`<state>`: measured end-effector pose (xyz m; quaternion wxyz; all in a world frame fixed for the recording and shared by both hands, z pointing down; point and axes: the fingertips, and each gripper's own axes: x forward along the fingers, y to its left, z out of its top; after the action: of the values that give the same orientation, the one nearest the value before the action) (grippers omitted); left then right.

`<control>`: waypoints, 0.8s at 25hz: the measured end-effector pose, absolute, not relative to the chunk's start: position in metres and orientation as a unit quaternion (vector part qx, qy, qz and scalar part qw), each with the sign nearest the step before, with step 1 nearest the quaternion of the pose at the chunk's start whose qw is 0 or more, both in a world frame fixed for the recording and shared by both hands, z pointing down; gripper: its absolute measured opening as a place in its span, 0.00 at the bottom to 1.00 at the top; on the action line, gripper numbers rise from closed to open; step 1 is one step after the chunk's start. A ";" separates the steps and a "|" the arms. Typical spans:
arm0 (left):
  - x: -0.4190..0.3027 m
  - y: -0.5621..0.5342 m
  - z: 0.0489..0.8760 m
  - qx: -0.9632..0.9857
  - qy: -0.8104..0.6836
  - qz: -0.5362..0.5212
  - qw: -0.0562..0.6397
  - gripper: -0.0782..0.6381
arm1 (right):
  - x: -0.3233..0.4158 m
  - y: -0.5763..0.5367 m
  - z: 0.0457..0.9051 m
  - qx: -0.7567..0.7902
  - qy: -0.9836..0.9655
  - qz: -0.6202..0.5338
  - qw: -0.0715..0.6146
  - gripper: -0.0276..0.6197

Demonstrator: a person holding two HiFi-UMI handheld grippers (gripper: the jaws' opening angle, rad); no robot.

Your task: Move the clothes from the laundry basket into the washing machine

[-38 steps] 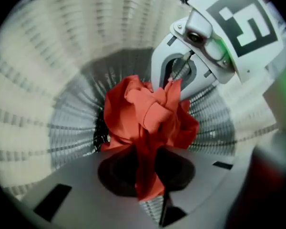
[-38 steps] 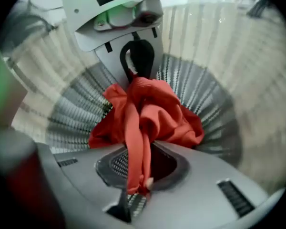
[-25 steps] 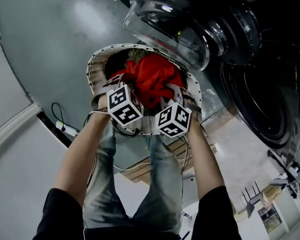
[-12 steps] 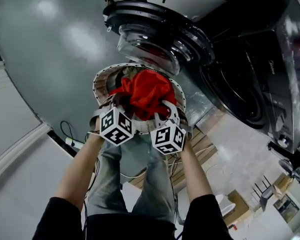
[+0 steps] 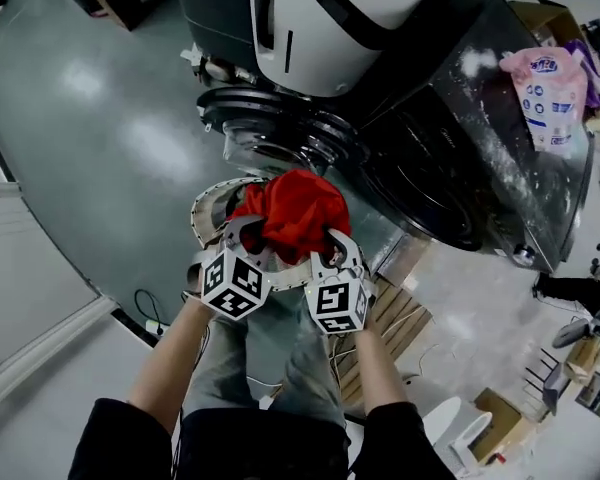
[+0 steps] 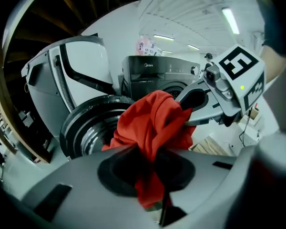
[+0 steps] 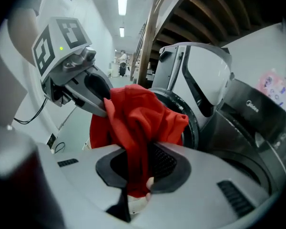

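- Since a second ago both hands have come up together: the red garment (image 5: 295, 213) sat down in the laundry basket (image 5: 206, 211) then, and now it hangs bunched above the rim, clear of the rest of the load
- The view has swung too. The dark washing machine (image 5: 460, 158) and its swung-open round door (image 5: 280, 133) now fill the upper frame, where before I mostly saw floor
- My read: the pick is done and the carry to the machine is under way; loading itself is not yet done
- Left hand-held gripper (image 5: 243, 233): jaws pinched tight on a fold of red cloth, which runs down between them in its own view
- Right hand-held gripper (image 5: 332, 240): likewise clamped on the garment, cloth pinched between its jaws in the right gripper view
- The two grips sit on opposite sides of the bundle, left side and right side, with the bulk of the fabric bulging up between and beyond the tips
- Garment position: directly over the basket, just in front of the open door, with the drum opening (image 5: 420, 183) off to the right of it and well apart from the cloth
- Darker clothes are left in the basket under the bundle, too shadowed to name
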<state>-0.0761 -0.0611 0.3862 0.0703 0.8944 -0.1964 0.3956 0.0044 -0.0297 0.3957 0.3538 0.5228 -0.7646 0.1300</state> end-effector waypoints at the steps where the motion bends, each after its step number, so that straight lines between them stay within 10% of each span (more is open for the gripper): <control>1: -0.072 -0.063 0.375 0.897 -0.196 0.389 0.066 0.23 | 0.009 -0.031 0.385 0.532 -0.761 0.128 0.349 0.14; 20: 0.080 -0.009 0.225 0.947 -0.025 0.313 -0.062 0.23 | 0.141 0.055 0.232 0.735 -0.596 0.127 0.296 0.14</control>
<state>0.0802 -0.0094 0.2249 -0.0615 0.9474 -0.0248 0.3132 0.1409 0.0548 0.2323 0.2958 0.7355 -0.5961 0.1274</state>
